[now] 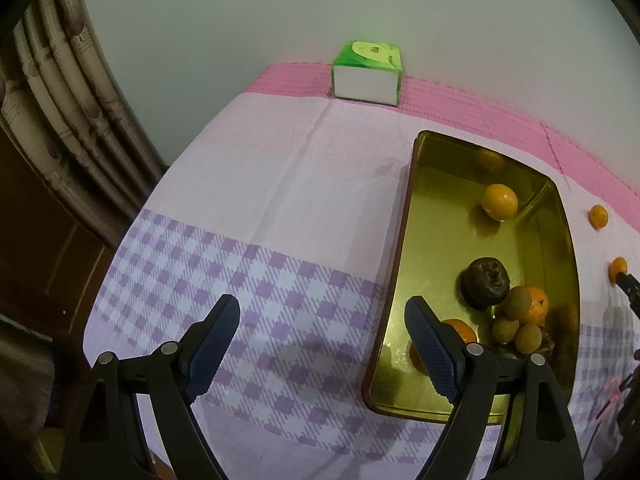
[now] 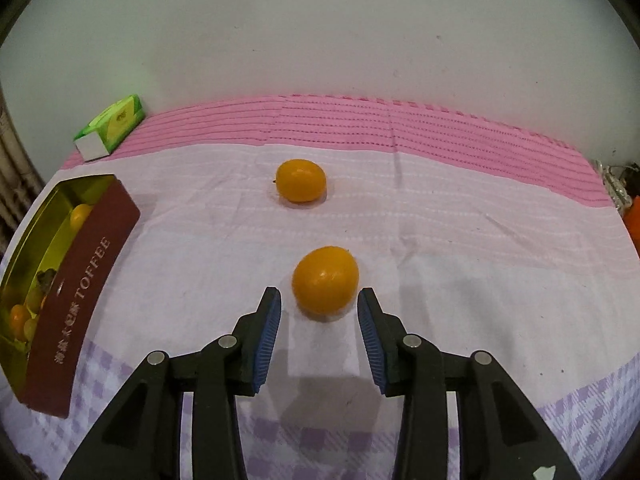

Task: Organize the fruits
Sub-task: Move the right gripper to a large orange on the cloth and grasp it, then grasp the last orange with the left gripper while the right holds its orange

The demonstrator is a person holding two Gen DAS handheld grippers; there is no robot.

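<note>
A gold tin with a brown "TOFFEE" wall holds an orange, a dark wrinkled fruit, several small tan fruits and two more oranges. My left gripper is open and empty above the checked cloth, its right finger over the tin's near left corner. Two small oranges lie on the cloth right of the tin. My right gripper is open, and the nearer orange sits just beyond its fingertips, untouched. The other orange lies farther back.
A green tissue pack stands at the table's back edge against the wall, left of the tin in the right wrist view. A curtain and dark wooden furniture lie beyond the table's left edge. Some clutter shows at the far right.
</note>
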